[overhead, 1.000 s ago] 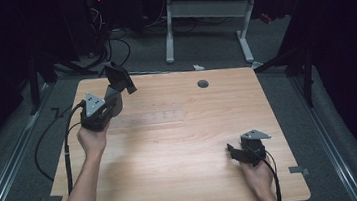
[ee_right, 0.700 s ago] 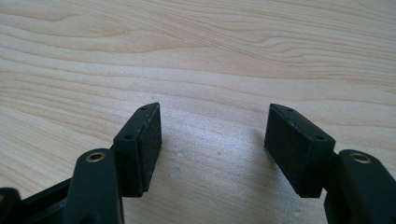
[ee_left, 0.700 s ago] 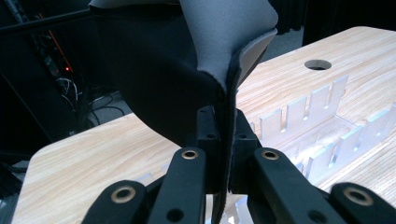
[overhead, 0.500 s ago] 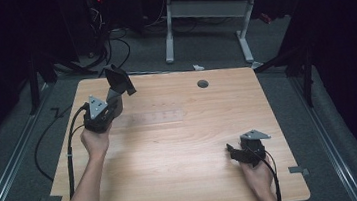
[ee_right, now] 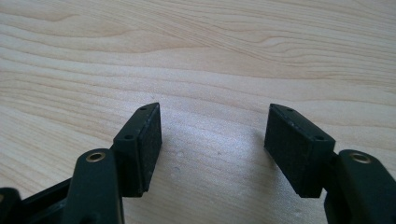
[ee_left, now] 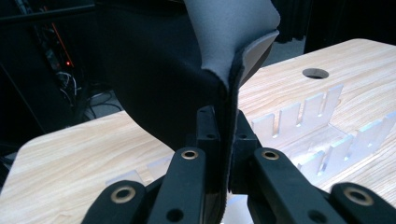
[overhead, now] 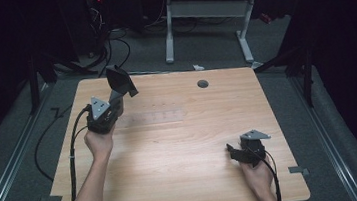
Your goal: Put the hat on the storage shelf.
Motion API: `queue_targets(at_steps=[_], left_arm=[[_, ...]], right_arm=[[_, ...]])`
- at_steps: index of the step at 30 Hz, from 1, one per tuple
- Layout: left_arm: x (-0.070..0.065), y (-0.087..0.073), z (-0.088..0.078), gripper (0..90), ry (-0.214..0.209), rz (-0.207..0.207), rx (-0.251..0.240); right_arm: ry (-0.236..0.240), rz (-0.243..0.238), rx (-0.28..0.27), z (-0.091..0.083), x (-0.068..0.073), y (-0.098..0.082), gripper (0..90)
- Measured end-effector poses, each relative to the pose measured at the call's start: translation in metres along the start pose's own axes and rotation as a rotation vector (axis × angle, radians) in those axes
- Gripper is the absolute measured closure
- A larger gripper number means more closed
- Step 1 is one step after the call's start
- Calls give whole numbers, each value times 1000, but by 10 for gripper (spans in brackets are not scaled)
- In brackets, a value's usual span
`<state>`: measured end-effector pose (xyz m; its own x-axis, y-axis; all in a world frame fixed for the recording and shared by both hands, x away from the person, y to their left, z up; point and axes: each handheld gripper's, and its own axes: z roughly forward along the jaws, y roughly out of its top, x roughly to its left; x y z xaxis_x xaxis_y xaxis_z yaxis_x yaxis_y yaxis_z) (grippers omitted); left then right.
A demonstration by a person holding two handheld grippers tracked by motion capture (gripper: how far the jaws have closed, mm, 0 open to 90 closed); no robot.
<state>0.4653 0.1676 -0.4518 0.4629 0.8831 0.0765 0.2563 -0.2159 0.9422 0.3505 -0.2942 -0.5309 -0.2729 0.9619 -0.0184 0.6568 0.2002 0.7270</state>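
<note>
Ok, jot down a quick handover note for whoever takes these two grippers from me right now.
Left gripper: shut on the dark foam pad, held up above the table's far left corner.
Right gripper: open, holding nothing, resting low over bare wood at the near right.
Clear slotted rack: on the table just beyond the pad, nothing in its slots.
Done: pad picked up.
Left: probably setting the pad into the rack or down on the table; the right gripper is free to help.
</note>
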Motion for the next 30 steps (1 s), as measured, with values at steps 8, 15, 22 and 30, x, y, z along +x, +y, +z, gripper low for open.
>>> queue_targets(at_steps=[8, 15, 22, 30], left_arm=[[5, 2, 1, 866, 12, -70, 0], [1, 3, 3, 865, 19, -121, 22], [0, -6, 6, 864, 37, -102, 59], [-3, -15, 6, 862, 36, -58, 45]], right_arm=[[-1, 0, 1, 0, 0, 0, 367], [0, -1, 1, 0, 0, 0, 367], [1, -1, 1, 0, 0, 0, 367], [2, -4, 0, 0, 0, 0, 367]])
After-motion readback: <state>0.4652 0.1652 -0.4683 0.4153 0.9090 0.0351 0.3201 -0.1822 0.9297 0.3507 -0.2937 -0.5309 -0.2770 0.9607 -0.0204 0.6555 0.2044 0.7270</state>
